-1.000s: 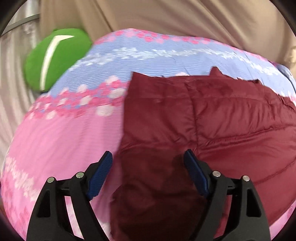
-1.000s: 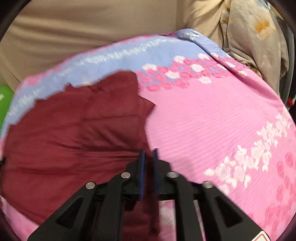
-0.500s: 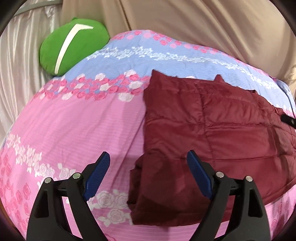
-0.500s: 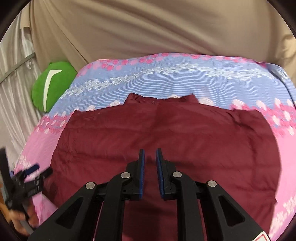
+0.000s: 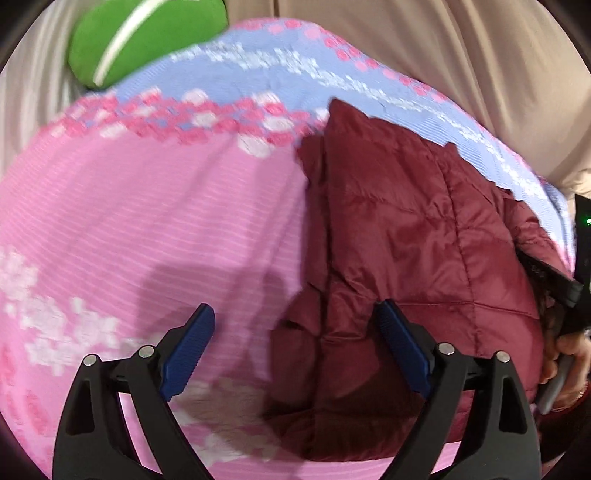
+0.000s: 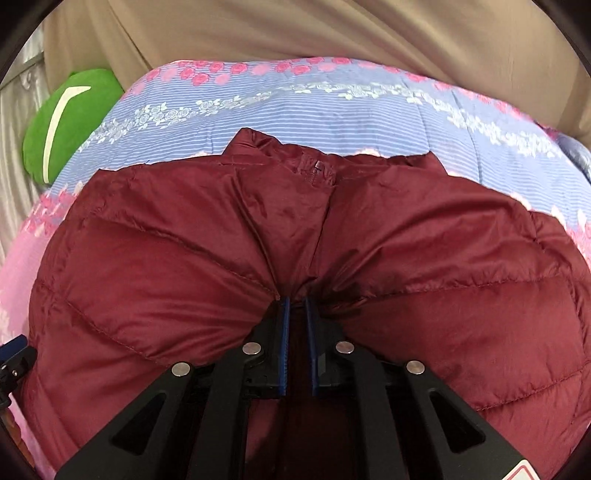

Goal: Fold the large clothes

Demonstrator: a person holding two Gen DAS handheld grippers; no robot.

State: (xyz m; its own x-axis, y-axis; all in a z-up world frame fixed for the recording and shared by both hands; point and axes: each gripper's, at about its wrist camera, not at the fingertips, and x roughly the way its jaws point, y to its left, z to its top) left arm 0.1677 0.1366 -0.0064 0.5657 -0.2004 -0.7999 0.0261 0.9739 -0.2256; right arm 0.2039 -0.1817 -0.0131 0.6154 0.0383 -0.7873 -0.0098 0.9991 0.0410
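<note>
A dark red quilted puffer jacket (image 6: 406, 236) lies flat on a bed, collar toward the far side. My right gripper (image 6: 297, 302) presses down into the jacket's middle; its jaws are nearly closed and the fabric bunches around the tips. I cannot see cloth between the pads. In the left wrist view the jacket (image 5: 413, 236) fills the right half, its left edge folded over. My left gripper (image 5: 295, 325) is open and empty above the jacket's near left corner. The right gripper's body shows at the right edge there (image 5: 561, 288).
The bed has a pink and blue floral sheet (image 5: 147, 221). A green cushion (image 6: 70, 118) lies at the far left corner. Beige curtains (image 6: 295, 26) hang behind the bed.
My right gripper has swung from the jacket's right edge to its middle and dropped onto it. My left gripper has pulled back and left off the jacket, staying open.
</note>
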